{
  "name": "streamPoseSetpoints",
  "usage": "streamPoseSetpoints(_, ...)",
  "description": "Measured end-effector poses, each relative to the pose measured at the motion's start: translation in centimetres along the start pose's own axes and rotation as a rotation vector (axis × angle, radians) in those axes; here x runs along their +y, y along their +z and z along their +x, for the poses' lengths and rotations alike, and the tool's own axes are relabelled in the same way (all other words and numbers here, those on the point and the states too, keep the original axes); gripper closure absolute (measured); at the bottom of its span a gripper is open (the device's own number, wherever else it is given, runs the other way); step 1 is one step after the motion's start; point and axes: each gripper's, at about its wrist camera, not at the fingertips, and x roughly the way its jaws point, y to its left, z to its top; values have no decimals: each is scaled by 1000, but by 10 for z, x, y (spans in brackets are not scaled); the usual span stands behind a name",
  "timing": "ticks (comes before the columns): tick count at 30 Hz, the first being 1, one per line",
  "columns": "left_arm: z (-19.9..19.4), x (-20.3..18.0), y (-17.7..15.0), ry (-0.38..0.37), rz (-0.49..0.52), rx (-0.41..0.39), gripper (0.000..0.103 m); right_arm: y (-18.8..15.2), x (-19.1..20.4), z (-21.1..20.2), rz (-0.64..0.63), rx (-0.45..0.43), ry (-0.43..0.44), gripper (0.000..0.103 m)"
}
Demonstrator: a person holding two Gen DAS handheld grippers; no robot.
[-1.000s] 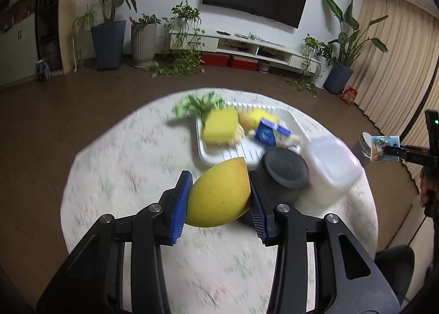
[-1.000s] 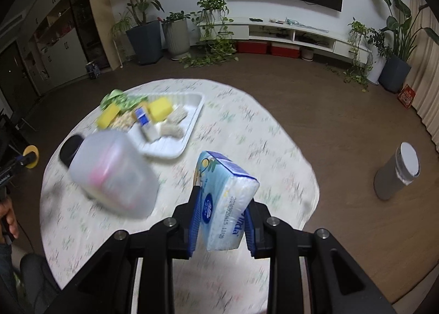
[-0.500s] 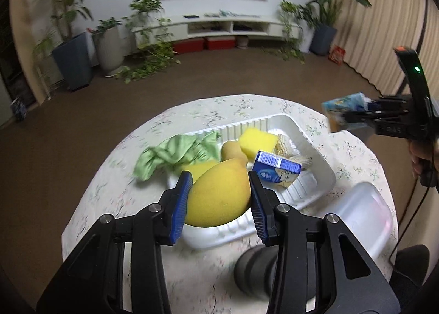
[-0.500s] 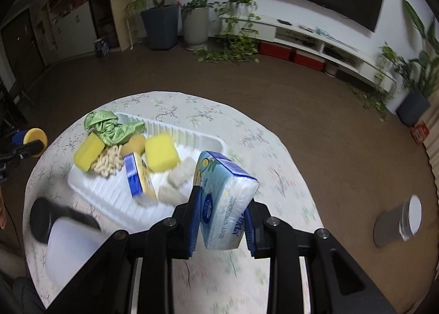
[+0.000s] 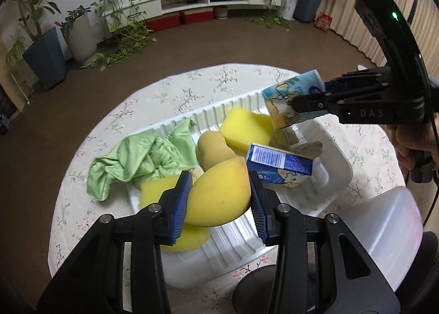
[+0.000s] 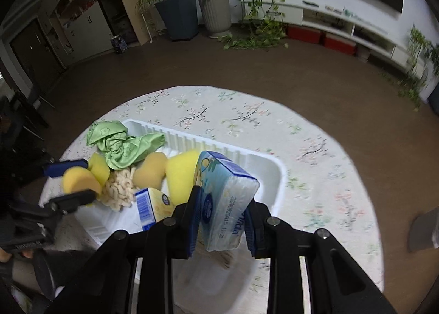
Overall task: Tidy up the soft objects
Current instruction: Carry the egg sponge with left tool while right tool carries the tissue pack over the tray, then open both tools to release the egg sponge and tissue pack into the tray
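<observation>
My left gripper (image 5: 221, 204) is shut on a yellow egg-shaped sponge (image 5: 219, 194), held over the near left part of the white ribbed tray (image 5: 340, 166). My right gripper (image 6: 223, 220) is shut on a blue-and-white tissue pack (image 6: 227, 198), hanging over the tray's right half; in the left wrist view this tissue pack (image 5: 290, 94) is above the tray's far right corner. In the tray lie a green cloth (image 5: 142, 157), yellow sponges (image 5: 247, 130), a tan pear-shaped sponge (image 5: 212, 146), a blue tissue pack (image 5: 279, 163) and a beige knitted piece (image 6: 120, 187).
A translucent plastic jar (image 5: 384, 231) with a black lid (image 5: 260, 286) lies on the flowered tablecloth (image 6: 247, 116) near the tray's front right corner. A person's hand (image 5: 414, 144) holds the right gripper. A grey bin (image 6: 424, 229) stands on the floor.
Both grippers have moved with their loads from beside the tray to above it. The jar now sits at the lower right of the left wrist view instead of ahead.
</observation>
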Motion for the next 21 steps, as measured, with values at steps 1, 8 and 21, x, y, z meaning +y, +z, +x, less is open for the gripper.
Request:
streamPoseSetpoints(1,5,-2,-1,4,11,13,64,0,-1,4,9,6,13,73)
streamPoseSetpoints(8,19,-9,-2,-27,31,39,64,-4,-8,17,82,17,140,72)
streamPoseSetpoints(21,26,-11,1,-18,36,72,61,-8,-6,29,67,60,150,68)
